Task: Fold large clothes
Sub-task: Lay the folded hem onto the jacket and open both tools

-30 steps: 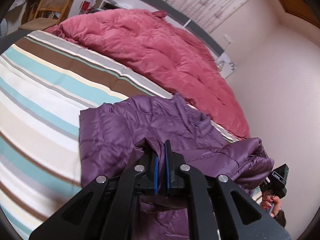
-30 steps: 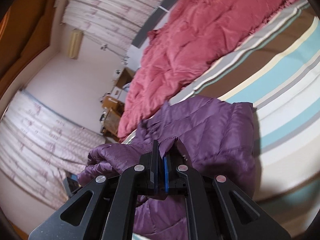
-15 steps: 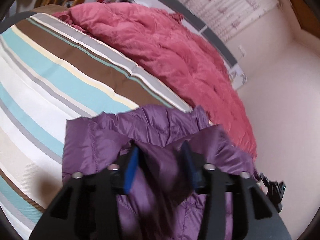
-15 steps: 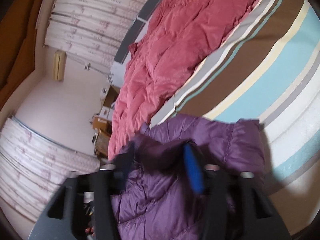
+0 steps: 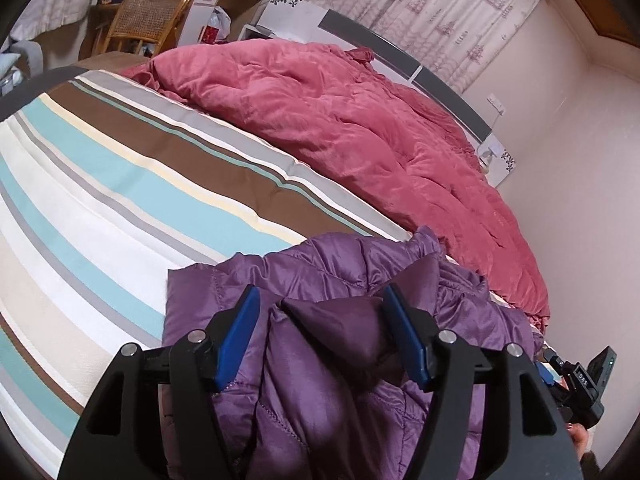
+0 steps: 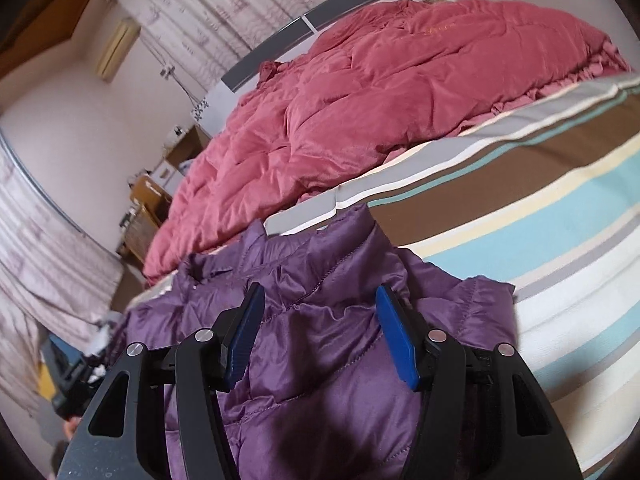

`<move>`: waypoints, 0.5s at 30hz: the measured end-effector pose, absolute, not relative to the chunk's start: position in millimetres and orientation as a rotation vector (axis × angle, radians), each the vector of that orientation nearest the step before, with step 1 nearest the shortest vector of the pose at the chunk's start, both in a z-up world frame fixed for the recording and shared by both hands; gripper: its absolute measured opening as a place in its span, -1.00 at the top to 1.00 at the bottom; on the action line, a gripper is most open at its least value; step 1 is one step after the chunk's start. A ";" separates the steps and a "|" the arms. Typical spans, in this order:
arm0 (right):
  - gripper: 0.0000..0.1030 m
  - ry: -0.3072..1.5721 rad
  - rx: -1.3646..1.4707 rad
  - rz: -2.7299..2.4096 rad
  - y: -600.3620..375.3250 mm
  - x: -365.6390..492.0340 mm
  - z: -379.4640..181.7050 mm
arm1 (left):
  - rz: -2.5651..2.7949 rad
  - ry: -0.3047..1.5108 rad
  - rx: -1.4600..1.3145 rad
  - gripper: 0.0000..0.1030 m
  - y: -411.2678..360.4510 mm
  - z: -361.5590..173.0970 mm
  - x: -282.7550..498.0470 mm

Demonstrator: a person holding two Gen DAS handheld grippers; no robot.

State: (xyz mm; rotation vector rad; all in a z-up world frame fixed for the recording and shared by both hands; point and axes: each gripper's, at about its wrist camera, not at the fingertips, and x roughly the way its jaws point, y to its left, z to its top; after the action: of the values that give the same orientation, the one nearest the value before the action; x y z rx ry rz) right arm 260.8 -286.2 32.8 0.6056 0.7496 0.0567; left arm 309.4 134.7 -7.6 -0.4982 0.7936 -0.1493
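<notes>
A purple quilted jacket lies bunched on the striped bed sheet, near the bed's front edge. My left gripper hovers over it. Its jaws are opening, and a raised fold of the jacket stands loose between the blue pads without touching them. In the right wrist view the same jacket lies under my right gripper, which is open. The fabric sits below its blue pads, and they do not press on it.
A crumpled pink quilt fills the far side of the bed, against a grey headboard. A wicker chair and a desk stand beyond the bed's left end. Curtains and boxes line the wall.
Both grippers were shut on folds of the purple jacket and have let go. Their jaws now stand wide apart, and the jacket has dropped onto the bed.
</notes>
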 end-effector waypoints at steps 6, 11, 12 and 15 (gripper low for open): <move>-0.13 0.768 0.547 0.039 -280.0 263.9 31.1 | -0.122 0.795 -0.483 -0.24 136.3 -13.4 309.0; -0.13 0.777 0.523 0.029 -275.8 265.9 29.0 | -0.098 0.789 -0.483 -0.26 138.7 -15.1 306.9; -0.13 0.779 0.519 0.026 -275.7 265.9 28.8 | -0.095 0.788 -0.479 -0.26 138.5 -15.0 306.5; -0.13 0.780 0.514 0.022 -274.6 266.1 28.9 | -0.088 0.787 -0.472 -0.27 137.4 -15.4 306.1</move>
State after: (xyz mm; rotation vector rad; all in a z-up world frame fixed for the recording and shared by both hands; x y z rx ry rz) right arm 266.1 -274.6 28.9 0.5142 0.7799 0.0216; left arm 306.1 137.4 -15.4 -0.4721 0.7871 -0.0884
